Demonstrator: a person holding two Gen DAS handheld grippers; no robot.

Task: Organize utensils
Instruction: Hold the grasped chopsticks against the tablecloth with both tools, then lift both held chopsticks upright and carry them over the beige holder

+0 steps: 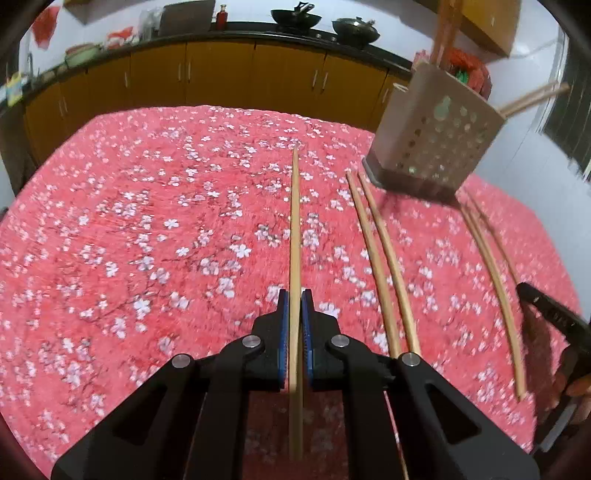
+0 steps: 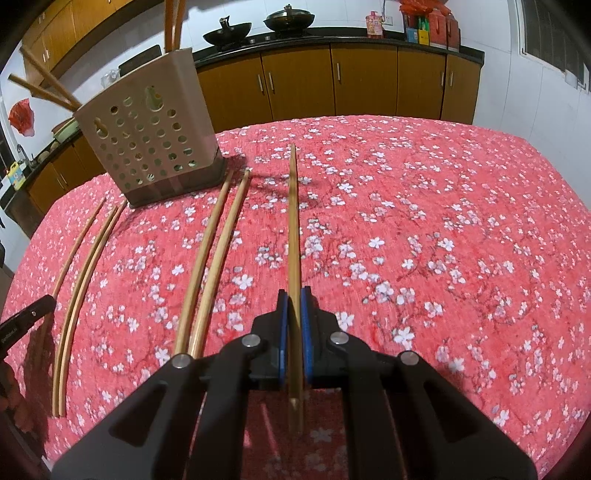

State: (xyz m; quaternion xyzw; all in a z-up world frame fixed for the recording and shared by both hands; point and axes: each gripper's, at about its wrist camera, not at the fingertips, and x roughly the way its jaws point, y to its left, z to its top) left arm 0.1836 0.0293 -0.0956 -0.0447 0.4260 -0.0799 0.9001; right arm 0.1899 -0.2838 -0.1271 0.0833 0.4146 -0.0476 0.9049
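Left gripper [image 1: 295, 301]: pressed together on a single chopstick [image 1: 294, 229] that runs forward between its blue pads.
Right gripper [image 2: 294, 299]: pinching another chopstick [image 2: 293, 229] the same way, its tip pointing far over the table.
Tablecloth [image 1: 147, 240]: red with white blossoms, covering the whole table.
Loose pair [image 1: 380, 258]: two chopsticks lying side by side just right of the left gripper, in the left view.
Second pair [image 1: 495, 280]: further right in that view, near the table edge.
Utensil holder [image 2: 151, 136]: beige, perforated, upright at the far side beyond the loose pairs, with chopsticks [image 2: 173, 22] standing in it.
Cabinets [image 2: 369, 81]: yellow-brown doors beyond the table.
Woks [image 2: 227, 35]: dark, on the counter.
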